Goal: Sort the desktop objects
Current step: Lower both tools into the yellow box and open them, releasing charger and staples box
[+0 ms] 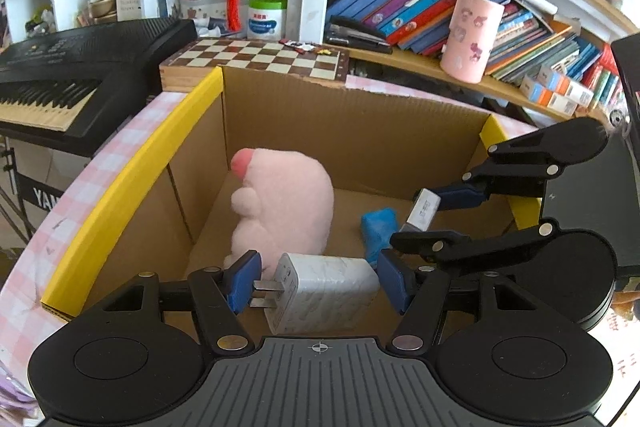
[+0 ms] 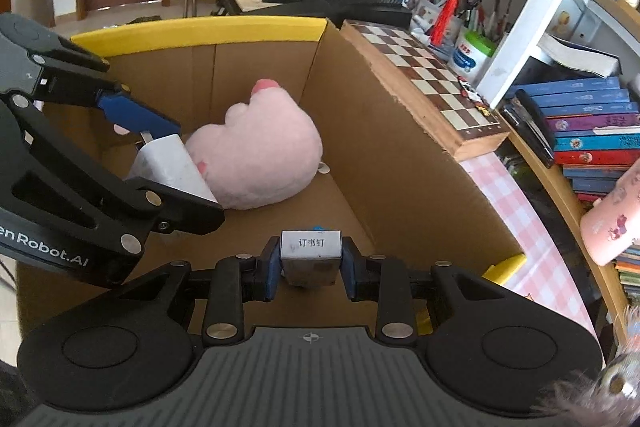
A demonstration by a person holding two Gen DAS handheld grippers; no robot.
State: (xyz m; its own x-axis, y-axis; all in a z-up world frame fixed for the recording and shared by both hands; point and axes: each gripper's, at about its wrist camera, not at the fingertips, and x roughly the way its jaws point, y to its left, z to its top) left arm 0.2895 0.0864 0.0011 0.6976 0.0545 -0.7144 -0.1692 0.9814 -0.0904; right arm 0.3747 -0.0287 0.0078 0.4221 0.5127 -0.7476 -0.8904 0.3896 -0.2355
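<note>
Holding both loads over the cardboard box, my left gripper clamps a white charger; my right gripper pinches a staple box above the pink plush.

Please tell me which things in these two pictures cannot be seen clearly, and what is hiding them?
- Blue object, left wrist view: partly behind the right gripper; what it is cannot be told.
- Pink plush toy, right wrist view: near side covered by the white charger and left gripper.
- Cardboard box: near wall hidden by both grippers' bodies.
</note>
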